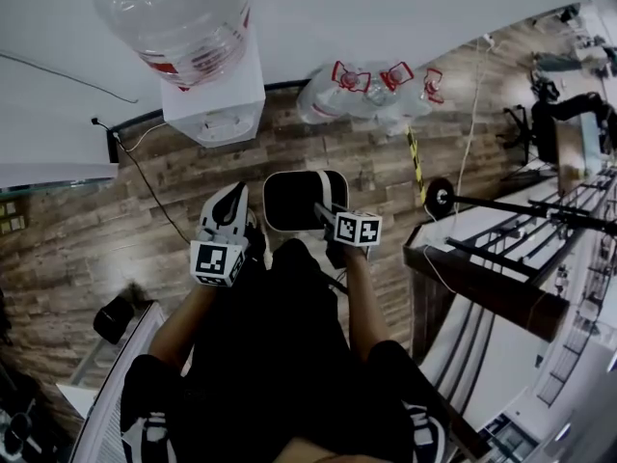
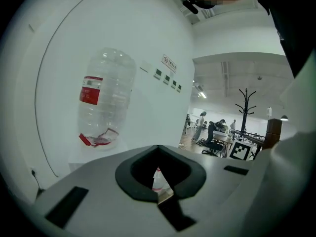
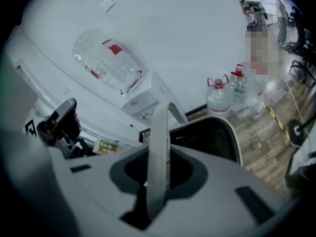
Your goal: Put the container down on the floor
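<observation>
- The right gripper (image 1: pixel 328 222) (image 3: pixel 157 177) has its fingers clamped on the white handle (image 3: pixel 159 142) of the container (image 1: pixel 292 201) (image 3: pixel 212 137). The handle stands up as a band through the gap between them.
- The container is a bin with a white rim and a dark inside. It sits straight ahead of the person's legs, over the wooden floor (image 1: pixel 222 172) and away from the floor's edge along the wall (image 1: pixel 386 8).
- From above, whether its base touches the floor cannot be told.
- The left gripper (image 1: pixel 231 201) (image 2: pixel 159 174) is just beside the container, on its left. Its fingers are drawn together with only a narrow slit between them, and they hold nothing.
- At the floor's wall edge, ahead and to the left, stands a white water dispenser (image 1: pixel 217 104). A large clear bottle (image 1: pixel 178 13) (image 2: pixel 106 98) (image 3: pixel 106 65) with a red label sits upside down on top of it.
- Further right along the same edge is a cluster of clear bottles with red handles (image 1: pixel 371 90) (image 3: pixel 229 95), well apart from the container.
</observation>
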`<state>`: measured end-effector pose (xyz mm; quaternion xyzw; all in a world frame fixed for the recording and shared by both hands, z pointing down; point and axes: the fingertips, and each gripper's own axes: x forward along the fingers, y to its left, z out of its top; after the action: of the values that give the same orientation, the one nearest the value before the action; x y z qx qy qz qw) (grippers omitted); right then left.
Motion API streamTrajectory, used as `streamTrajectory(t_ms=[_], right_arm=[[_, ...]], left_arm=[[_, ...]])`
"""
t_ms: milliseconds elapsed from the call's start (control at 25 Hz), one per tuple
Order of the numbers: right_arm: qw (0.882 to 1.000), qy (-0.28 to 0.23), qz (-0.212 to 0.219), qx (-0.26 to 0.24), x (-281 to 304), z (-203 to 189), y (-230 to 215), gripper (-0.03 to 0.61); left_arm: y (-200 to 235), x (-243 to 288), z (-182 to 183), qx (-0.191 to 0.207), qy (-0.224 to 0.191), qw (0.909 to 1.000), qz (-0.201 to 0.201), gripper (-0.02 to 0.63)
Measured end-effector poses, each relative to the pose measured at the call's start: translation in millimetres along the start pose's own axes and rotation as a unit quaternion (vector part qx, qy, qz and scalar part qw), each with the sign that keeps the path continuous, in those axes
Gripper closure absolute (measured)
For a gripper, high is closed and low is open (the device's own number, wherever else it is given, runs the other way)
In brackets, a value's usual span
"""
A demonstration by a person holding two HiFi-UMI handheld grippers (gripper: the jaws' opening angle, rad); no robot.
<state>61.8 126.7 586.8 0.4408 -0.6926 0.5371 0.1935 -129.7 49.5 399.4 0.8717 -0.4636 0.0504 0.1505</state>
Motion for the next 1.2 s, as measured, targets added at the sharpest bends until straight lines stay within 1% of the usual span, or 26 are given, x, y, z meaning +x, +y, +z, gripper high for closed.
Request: streamTrajectory(t_ms=[160,320,440,600,720,960,1040,1200], right_arm=[[1.0,0.004,0.0,-0.001,23,31,-3,0.497],[1.0,0.017,0.004,-0.015,44,60,-13,0.497],[0.999,0.031,0.007,-0.026,60,81,-26,0.497],[0.997,0.055,0.013,-0.046,82,102,-42,0.497],[0.995,0.072,0.014,-0.06,97,116,-57,0.497],[0.994,0.091,0.018,-0.065,131,147,-86,0.497],[0.993,0.095,0.018,-0.065,143,155,-98,0.497],[0.992,0.1,0.021,-0.075,173,167,-112,0.497]], left_arm=[[17,13,6,0.002,-0.008,0.9998,0.017,0.586],[26,30,8,-0.012,-0.01,0.9991,0.041,0.586],[29,49,9,-0.013,-0.015,0.9981,0.059,0.586],[33,76,1,-0.007,-0.006,0.9962,0.087,0.586],[30,99,-6,-0.013,0.006,0.9948,0.101,0.586],[27,151,-10,-0.02,0.023,0.9944,0.101,0.586],[26,169,-6,-0.021,0.021,0.9949,0.097,0.586],[29,197,1,-0.038,0.013,0.9945,0.097,0.586]])
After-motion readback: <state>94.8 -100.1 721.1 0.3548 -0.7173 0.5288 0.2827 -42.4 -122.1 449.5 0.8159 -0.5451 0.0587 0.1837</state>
